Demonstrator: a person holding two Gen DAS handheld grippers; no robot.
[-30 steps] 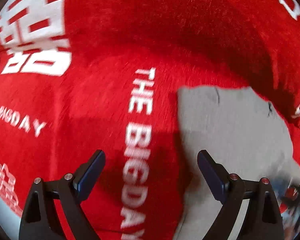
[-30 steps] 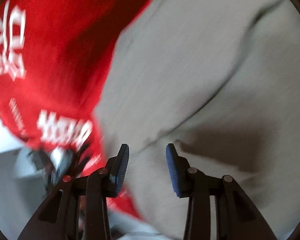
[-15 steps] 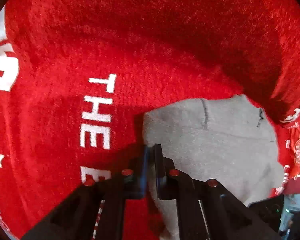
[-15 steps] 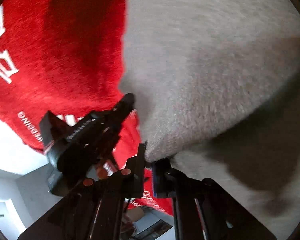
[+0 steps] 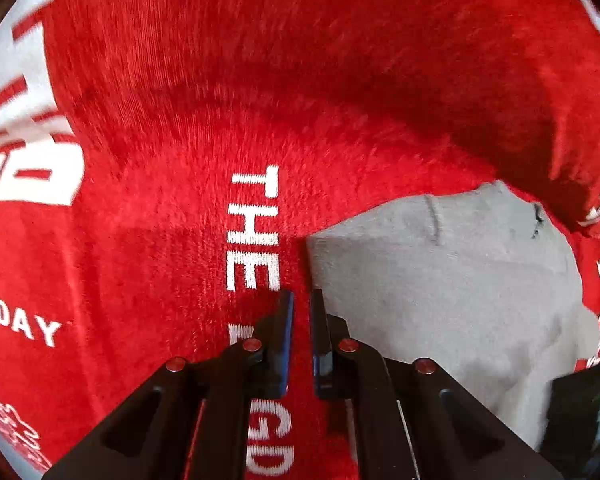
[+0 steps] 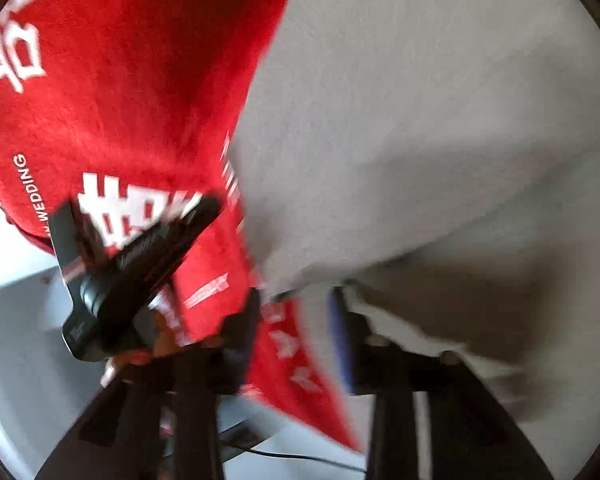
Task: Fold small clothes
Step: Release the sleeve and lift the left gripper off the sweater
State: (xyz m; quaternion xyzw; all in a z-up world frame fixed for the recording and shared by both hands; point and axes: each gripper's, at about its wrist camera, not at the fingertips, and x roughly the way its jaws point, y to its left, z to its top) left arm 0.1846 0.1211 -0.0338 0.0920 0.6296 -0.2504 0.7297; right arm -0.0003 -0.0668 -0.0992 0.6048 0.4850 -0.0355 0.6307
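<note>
My left claw (image 5: 301, 312): black angular arms, red round rivets, blue pads. My right claw (image 6: 296, 320): same black build, blue pads.

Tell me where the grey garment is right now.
The grey garment lies on the red cloth: lower right in the left wrist view, filling the right side of the right wrist view.

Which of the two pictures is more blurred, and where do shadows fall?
Right wrist view: strongly motion-blurred, the right tool and the grey garment smeared, with a dark shadow low on the grey. Left wrist view: sharper; the red cloth shows readable lettering, and a shadow lies under its fold at upper right.
</note>
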